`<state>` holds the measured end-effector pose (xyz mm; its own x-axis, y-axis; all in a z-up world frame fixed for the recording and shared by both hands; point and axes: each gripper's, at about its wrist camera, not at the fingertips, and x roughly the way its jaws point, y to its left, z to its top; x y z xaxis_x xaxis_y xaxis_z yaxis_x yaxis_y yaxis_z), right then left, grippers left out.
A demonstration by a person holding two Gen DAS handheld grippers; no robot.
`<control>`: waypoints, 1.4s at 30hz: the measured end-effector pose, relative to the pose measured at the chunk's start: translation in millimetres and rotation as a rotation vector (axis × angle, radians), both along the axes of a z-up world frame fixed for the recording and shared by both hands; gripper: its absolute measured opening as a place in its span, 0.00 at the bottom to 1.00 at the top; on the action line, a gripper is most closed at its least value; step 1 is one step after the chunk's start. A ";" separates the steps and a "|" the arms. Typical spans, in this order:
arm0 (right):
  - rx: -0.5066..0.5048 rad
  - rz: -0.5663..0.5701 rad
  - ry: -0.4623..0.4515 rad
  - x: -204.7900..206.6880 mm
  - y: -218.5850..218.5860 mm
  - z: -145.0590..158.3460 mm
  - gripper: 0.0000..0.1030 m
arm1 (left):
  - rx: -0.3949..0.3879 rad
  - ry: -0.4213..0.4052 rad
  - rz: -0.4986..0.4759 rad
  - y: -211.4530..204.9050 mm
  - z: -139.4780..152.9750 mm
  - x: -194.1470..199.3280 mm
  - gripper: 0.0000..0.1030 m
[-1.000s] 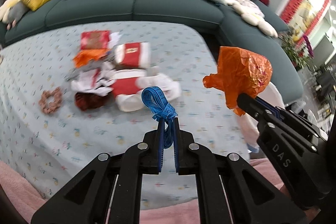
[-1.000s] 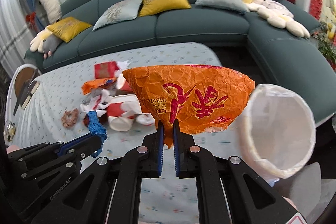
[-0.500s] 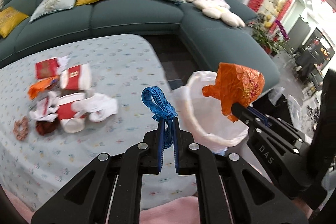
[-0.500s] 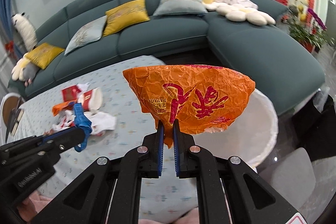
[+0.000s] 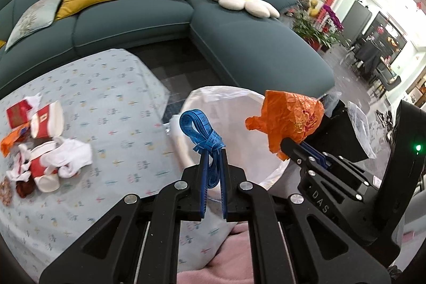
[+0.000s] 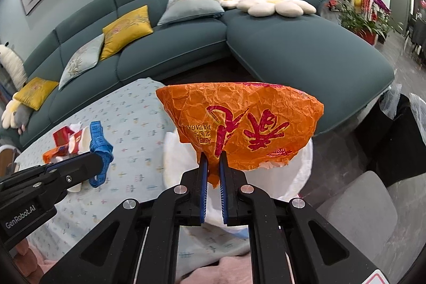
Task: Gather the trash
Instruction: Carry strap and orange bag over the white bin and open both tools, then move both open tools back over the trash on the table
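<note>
My left gripper [image 5: 213,153] is shut on a looped blue measuring tape [image 5: 198,131], held over the near rim of a white-lined trash bin [image 5: 229,100]. My right gripper [image 6: 213,159] is shut on a crumpled orange wrapper [image 6: 247,121] with red characters, which hangs above the same bin [image 6: 300,172] and hides most of it. In the left wrist view the right gripper [image 5: 286,144] with the wrapper [image 5: 287,121] sits to the right, over the bin's far side. The right wrist view has the left gripper [image 6: 99,160] with the tape [image 6: 98,140] at the left.
A pile of red, white and orange trash [image 5: 45,140] lies on the patterned tablecloth [image 5: 111,87] at the left. A teal sofa [image 6: 293,44] with cushions wraps round behind. A black bag [image 5: 343,135] stands right of the bin, a grey seat [image 6: 359,206] nearer.
Both grippers have swung to the right, away from the trash pile, and now hang over the bin. Each keeps its hold, on the tape and on the wrapper.
</note>
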<state>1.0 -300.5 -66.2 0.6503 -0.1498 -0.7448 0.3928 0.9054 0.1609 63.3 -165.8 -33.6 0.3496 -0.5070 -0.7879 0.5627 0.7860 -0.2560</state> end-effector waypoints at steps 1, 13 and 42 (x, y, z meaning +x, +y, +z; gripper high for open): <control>0.003 -0.007 0.001 -0.6 -4.3 -2.0 0.08 | -0.002 0.006 -0.010 -6.7 -2.1 0.8 0.07; 0.017 -0.040 0.010 0.9 -29.8 -12.2 0.08 | -0.019 -0.014 -0.007 -33.1 -8.1 10.8 0.37; -0.069 0.037 -0.015 24.7 25.5 12.6 0.43 | -0.001 -0.040 0.224 55.0 -5.4 28.0 0.60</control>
<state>25.6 -275.0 -53.6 0.6674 -0.1755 -0.7238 0.3567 0.9285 0.1037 91.3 -110.8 -39.0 0.4845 -0.4142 -0.7705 0.3838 0.8922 -0.2382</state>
